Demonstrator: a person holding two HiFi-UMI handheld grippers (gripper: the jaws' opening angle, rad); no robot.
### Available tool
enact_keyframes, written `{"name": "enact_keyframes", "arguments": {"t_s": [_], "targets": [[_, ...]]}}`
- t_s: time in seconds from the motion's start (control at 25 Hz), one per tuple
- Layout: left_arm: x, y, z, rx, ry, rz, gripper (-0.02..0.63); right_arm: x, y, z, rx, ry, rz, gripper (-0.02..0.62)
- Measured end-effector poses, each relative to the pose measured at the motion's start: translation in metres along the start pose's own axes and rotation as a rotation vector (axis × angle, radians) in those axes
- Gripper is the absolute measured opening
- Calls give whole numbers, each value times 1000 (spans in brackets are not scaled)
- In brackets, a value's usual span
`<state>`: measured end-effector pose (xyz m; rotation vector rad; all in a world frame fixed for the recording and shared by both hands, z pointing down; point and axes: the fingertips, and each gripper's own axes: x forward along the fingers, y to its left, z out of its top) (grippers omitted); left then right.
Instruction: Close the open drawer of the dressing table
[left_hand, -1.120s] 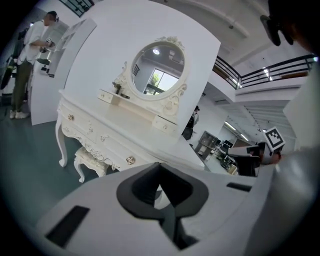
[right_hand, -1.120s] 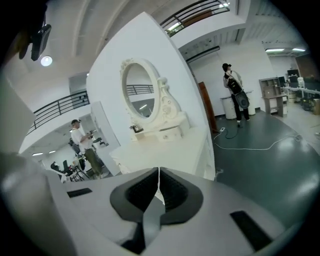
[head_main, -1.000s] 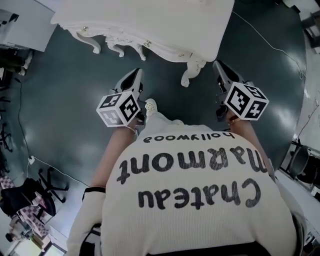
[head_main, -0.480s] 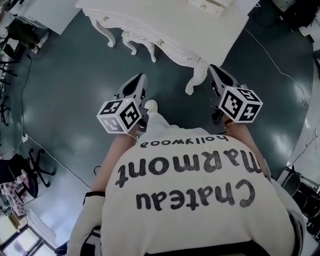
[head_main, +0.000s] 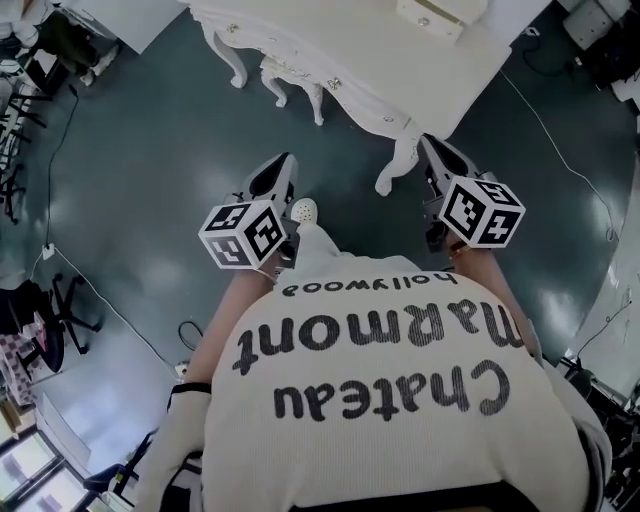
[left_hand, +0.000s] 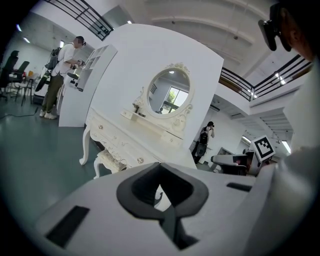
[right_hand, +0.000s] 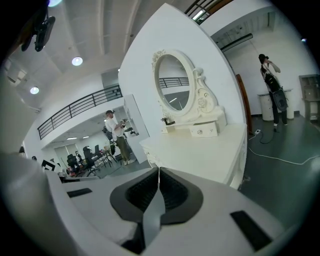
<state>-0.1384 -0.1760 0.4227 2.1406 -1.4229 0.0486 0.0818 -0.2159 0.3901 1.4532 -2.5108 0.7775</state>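
Note:
The white dressing table (head_main: 400, 60) stands ahead of me, its carved legs on the dark floor. In the left gripper view its front (left_hand: 125, 145) shows several knobbed drawers below an oval mirror (left_hand: 169, 95); I cannot tell which drawer is open. My left gripper (head_main: 283, 162) hangs short of the table's front, shut and empty, its jaws (left_hand: 160, 167) meeting at the tips. My right gripper (head_main: 428, 142) is beside the near right leg (head_main: 397, 165), also shut and empty (right_hand: 159, 172), and looks across the table top (right_hand: 200, 150).
A small white stool (head_main: 295, 85) is tucked under the table. A cable (head_main: 560, 120) runs over the floor at the right. Office chairs (head_main: 60, 320) stand at the left. A person (left_hand: 57, 75) works at a white shelf; another person (right_hand: 272, 90) stands far off.
Both grippers have moved forward toward the dressing table, the left one more. The table and its front right leg now lie closer to the gripper tips in the head view.

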Motion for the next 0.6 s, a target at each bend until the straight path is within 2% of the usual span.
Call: {"name": "enact_keyframes", "arguments": {"t_s": [0.6], "targets": [[-11, -2, 1, -8, -20, 3, 9, -1, 9, -1, -11, 0, 16, 32]]}}
